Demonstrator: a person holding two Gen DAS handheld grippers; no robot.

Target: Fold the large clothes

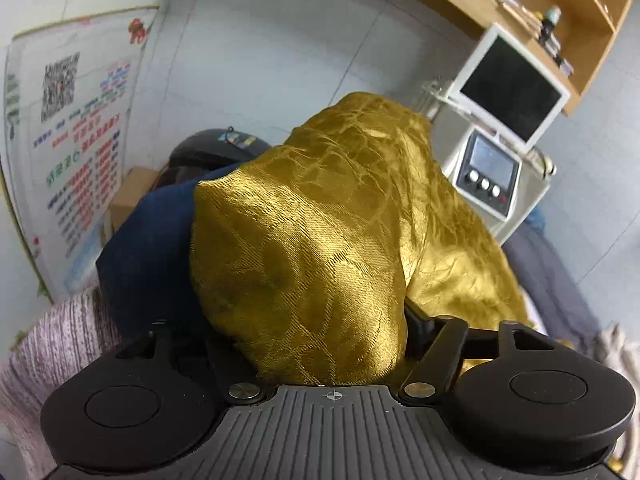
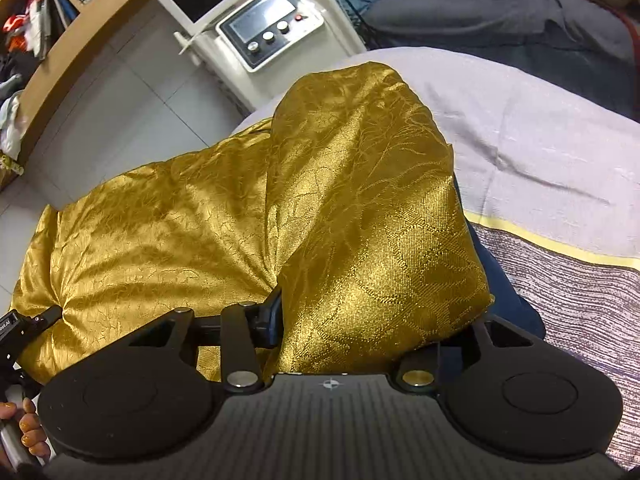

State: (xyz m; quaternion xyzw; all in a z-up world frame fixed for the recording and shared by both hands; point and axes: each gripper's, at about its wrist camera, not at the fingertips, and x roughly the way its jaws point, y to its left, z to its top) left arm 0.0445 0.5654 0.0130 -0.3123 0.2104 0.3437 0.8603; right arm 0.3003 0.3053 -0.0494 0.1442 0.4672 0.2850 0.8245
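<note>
Both views are filled by one gold cloth (image 1: 320, 220), a shiny crinkled garment with a dark blue lining (image 1: 148, 248) showing at its left edge in the left wrist view. In that view the cloth bulges up from between the fingers of the left gripper (image 1: 332, 360) and rises toward the centre of the frame; the fingertips are buried in fabric, so the left gripper looks clamped on a bunch of the cloth, though the jaw gap itself is hidden.

In the right wrist view the right gripper (image 2: 348, 344) likewise has a thick fold of the gold cloth (image 2: 360, 220) rising straight out of its fingers, and it too appears closed on it. The rest of the cloth spreads to the left of the frame, lying over the bed (image 2: 540, 140), whose grey and striped cover shows at right. At the far left edge part of the other gripper touches the cloth, with a hand (image 2: 28, 428) below it.

The cloth's long axis seems to run left to right between the two grippers, each holding one end. The fold probably turns on carrying both held ends forward, toward the upper part of the frame, over the slack span. The white machine (image 2: 264, 28) stands beyond the bed.
</note>
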